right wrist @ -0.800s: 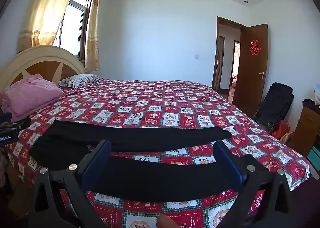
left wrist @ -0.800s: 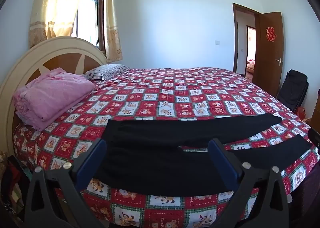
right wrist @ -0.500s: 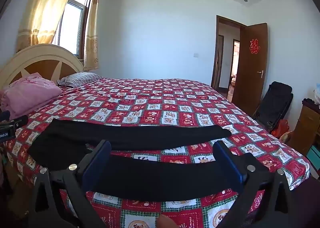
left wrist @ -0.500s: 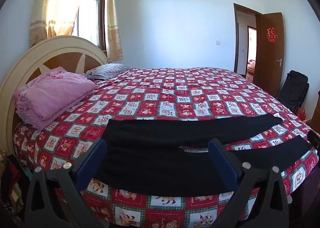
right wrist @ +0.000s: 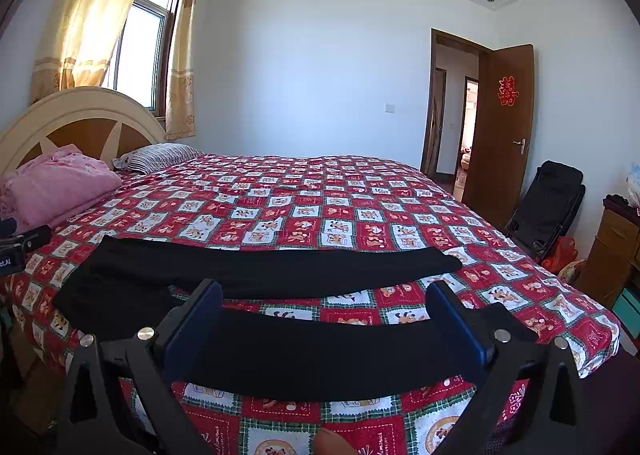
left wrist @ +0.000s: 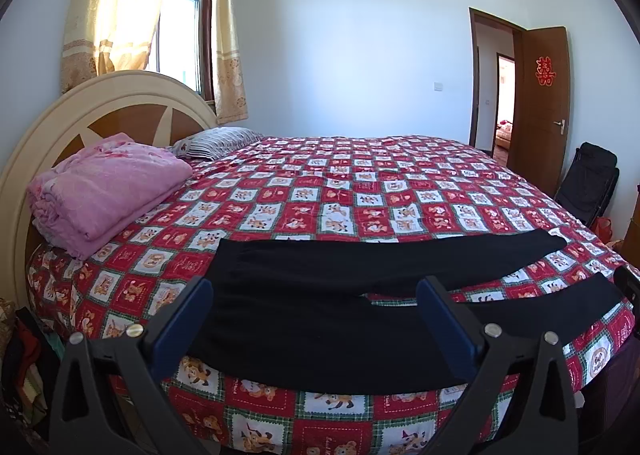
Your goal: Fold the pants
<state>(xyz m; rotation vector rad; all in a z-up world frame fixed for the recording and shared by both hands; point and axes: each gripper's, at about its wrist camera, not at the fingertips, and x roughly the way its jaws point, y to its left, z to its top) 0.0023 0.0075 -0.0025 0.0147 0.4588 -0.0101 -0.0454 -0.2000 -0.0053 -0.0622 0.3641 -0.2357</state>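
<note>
While the black pants (left wrist: 320, 307) lie spread flat along the near edge of the bed (left wrist: 360, 191), legs apart, both sets of jaws stand wide open. The left gripper (left wrist: 314, 319) and right gripper (right wrist: 324, 321) hover before the fabric, holding and touching nothing.

Home bedroom: bed (left wrist: 360, 191), headboard (left wrist: 100, 111), curtains (left wrist: 116, 3)

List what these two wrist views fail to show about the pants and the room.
- Pants: near edge hidden behind the left gripper fingers in the left view.
- Pants' waist end: partly behind the right gripper in the right view.
- Door sign: too small to read.
- Dresser: cut off by the right edge.
</note>
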